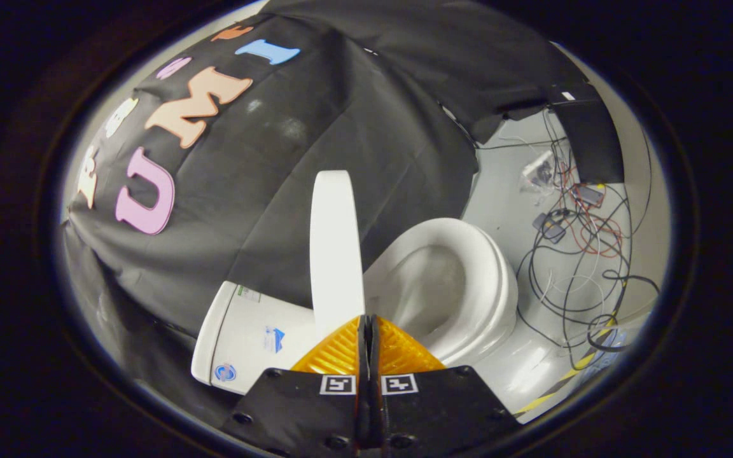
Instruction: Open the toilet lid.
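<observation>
Claw clenched, fingers together, gripping nothing. Lid stands raised edge-on just ahead of the tips, tank to its left, seat to its right. Risk: lid looks barely balanced, could drop back onto the seat if nudged.

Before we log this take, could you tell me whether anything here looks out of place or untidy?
A loose tangle of cables sprawls on the floor beside the toilet bowl. Otherwise nothing: the lid stands raised just ahead of the shut gripper.
</observation>
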A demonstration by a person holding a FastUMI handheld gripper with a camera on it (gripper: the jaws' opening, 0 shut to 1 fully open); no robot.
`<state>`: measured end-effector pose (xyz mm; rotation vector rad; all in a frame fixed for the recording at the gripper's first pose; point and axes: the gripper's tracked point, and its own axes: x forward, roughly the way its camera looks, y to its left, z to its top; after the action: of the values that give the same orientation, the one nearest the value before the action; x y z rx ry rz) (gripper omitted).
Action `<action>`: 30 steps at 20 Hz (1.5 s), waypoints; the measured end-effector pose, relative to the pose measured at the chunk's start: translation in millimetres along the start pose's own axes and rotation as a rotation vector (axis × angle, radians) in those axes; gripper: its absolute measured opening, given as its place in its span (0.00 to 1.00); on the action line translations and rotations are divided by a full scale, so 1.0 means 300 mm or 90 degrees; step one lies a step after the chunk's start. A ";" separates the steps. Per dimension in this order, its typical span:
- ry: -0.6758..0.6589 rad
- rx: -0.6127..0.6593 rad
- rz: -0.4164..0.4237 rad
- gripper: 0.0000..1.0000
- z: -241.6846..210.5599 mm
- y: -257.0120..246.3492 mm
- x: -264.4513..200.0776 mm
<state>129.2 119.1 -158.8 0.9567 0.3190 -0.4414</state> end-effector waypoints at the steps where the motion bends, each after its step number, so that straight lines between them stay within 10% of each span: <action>1: -0.002 -0.009 -0.005 0.00 -0.003 0.015 0.000; 30: -0.048 -0.228 -0.006 0.01 -0.049 0.391 -0.073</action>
<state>167.5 194.7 -73.4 0.5881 0.3216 -0.4100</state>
